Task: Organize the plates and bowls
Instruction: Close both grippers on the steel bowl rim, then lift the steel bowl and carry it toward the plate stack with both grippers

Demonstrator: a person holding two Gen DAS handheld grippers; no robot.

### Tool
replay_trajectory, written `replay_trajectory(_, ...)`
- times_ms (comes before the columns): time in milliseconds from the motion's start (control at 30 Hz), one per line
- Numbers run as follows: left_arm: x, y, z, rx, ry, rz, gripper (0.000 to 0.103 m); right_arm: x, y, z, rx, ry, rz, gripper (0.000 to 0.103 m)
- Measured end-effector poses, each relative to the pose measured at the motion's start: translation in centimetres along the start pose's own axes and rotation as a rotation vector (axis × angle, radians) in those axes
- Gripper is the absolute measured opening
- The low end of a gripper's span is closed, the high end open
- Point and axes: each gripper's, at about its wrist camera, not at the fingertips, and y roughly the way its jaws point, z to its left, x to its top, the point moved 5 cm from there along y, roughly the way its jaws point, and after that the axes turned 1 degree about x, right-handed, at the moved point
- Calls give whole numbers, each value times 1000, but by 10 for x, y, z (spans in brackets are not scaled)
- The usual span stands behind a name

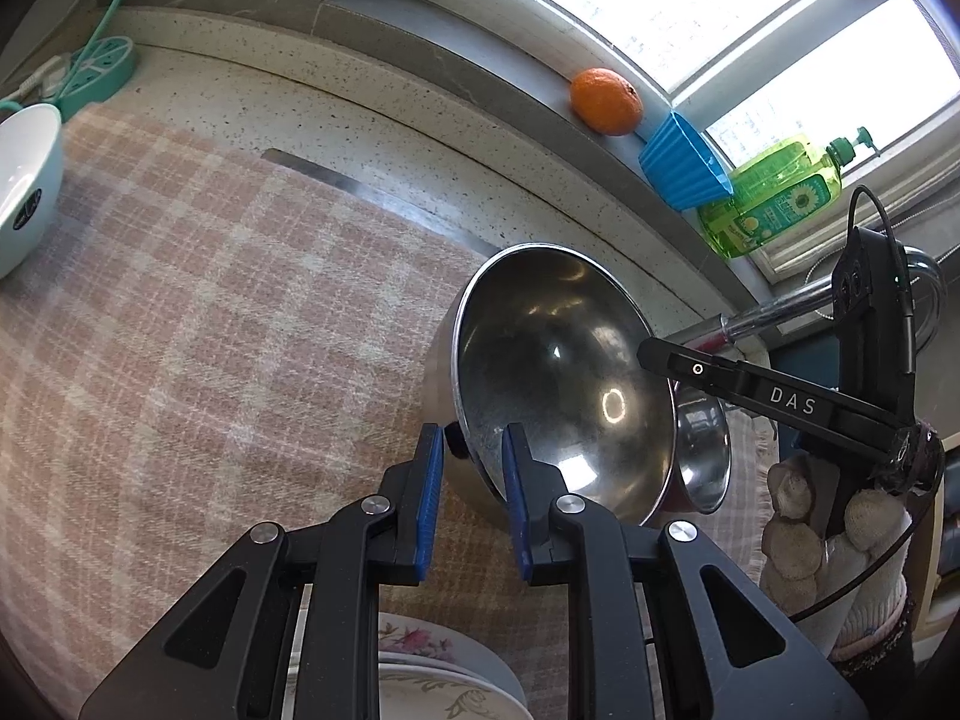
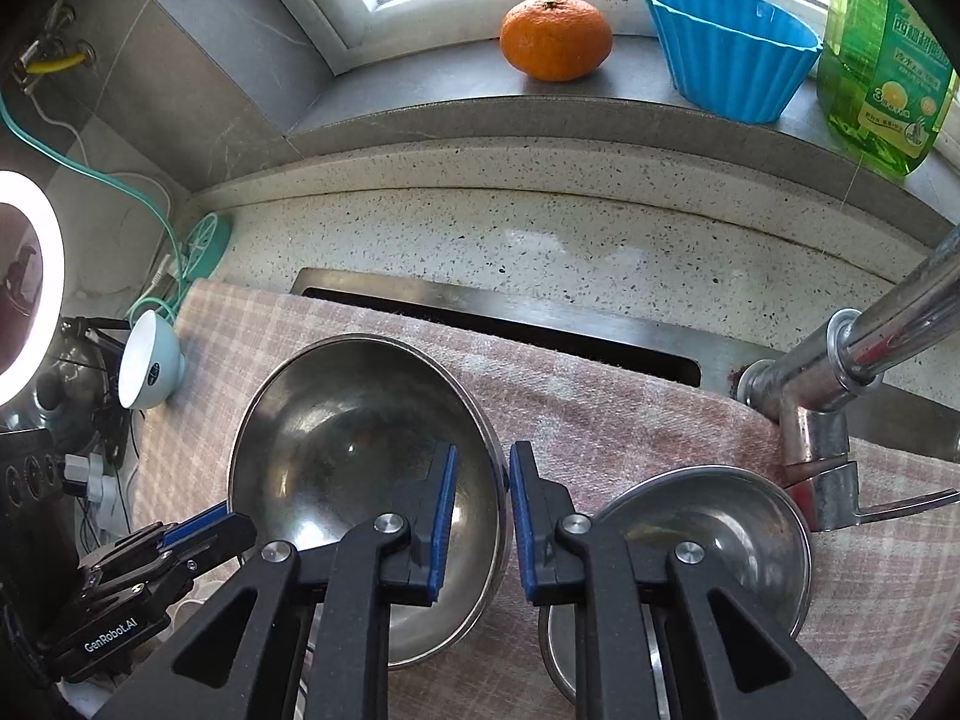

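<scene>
Kitchen counter, speckled stone, w/ a pink plaid cloth (image 1: 180,312) spread over it, window sill at far side.

Left wrist view: left gripper (image 1: 472,456) pads straddle the near-left rim of the big steel bowl (image 1: 564,372), 1 pad outside, 1 inside. Bowl is tilted, mouth facing near-right. Pads look clamped on the rim, narrow gap. Right gripper (image 1: 660,357) comes in from the right, its tip on the bowl's right rim; gloved hand (image 1: 840,540) behind it. Small steel bowl (image 1: 705,450) sits just right of the big 1, partly hidden. White bowl (image 1: 24,180) at far left, on its side on the cloth. Floral plates (image 1: 432,666) at near edge under the gripper. On the sill: orange (image 1: 606,101), blue fluted cup (image 1: 684,168), green soap bottle (image 1: 774,198).

Right wrist view: right gripper (image 2: 485,480) pads sit either side of the big steel bowl's (image 2: 336,432) right rim, nearly touching it; reads as closed on the rim. Left gripper (image 2: 198,531) holds the bowl's near-left rim. Small steel bowl (image 2: 720,528) near right, under the right finger, on the cloth (image 2: 630,420). Steel tap (image 2: 840,372) at right. White bowl (image 2: 147,363) on its side at left. Orange (image 2: 555,39), blue cup (image 2: 729,51), soap bottle (image 2: 882,60) on sill.
</scene>
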Motion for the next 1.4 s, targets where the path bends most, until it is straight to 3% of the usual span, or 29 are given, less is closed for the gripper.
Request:
replay_trajectory(367,-3,1,1,-3,8,0,15,-1,0,-1,-45,-10,3,8)
replay_trajectory(800,-8,-15,7,-7,-2,-23,15,-11,-6,11,-52,-11,-7,7)
replay_trajectory(1400,-14,-76,47,11,-29,-106,15,-21,-21,82,-16,-67,-45,7)
